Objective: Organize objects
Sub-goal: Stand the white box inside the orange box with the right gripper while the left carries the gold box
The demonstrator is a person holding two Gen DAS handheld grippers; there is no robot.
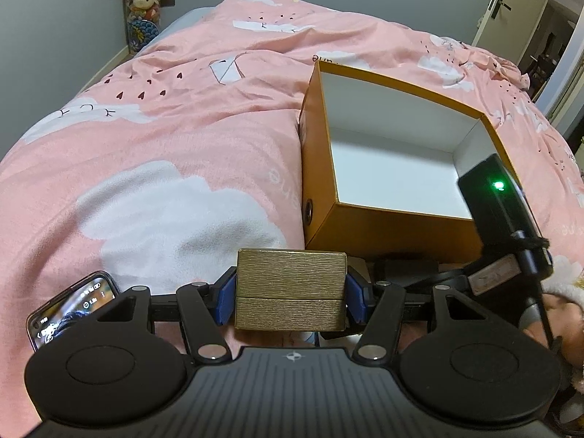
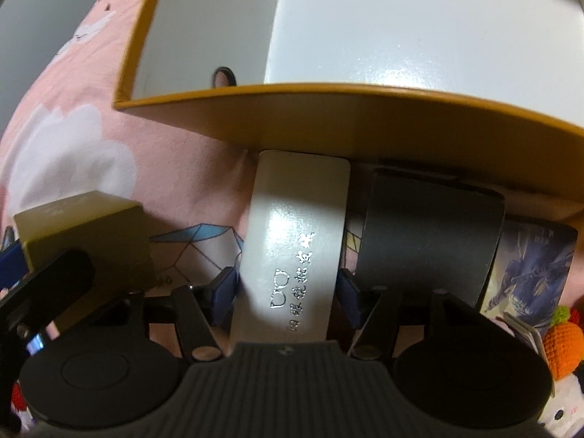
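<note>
Both hand-held grippers tilt steeply down toward a bed covered by a pink quilt with white clouds. The left hand-held gripper sits low at the near left corner of an open orange box; the right hand-held gripper sits just beside it, in front of the box's near wall, its black body and green light showing at the right edge of the left wrist view.

Of the person only a bit of hand at the right border of the left wrist view shows, blurred and cut off. A phone lies half hidden behind the left linkage. In the right wrist view a dark case lies right of the white case with its far end under the shadow of the box wall, and a card with a blue figure is partly covered by it. An orange crocheted toy and a white plush are cut by the lower right edge; what they are exactly is hard to tell.

The left jaws stand fairly wide, their blue pads pressed on both sides of a small brushed-gold box, pinching it. The right jaws flank a long white case with silver lettering that lies on the quilt, its far end at the orange box; narrow gaps seem to remain at both pads, so they are spread around it, not gripping. The orange box is empty inside, white-lined.
</note>
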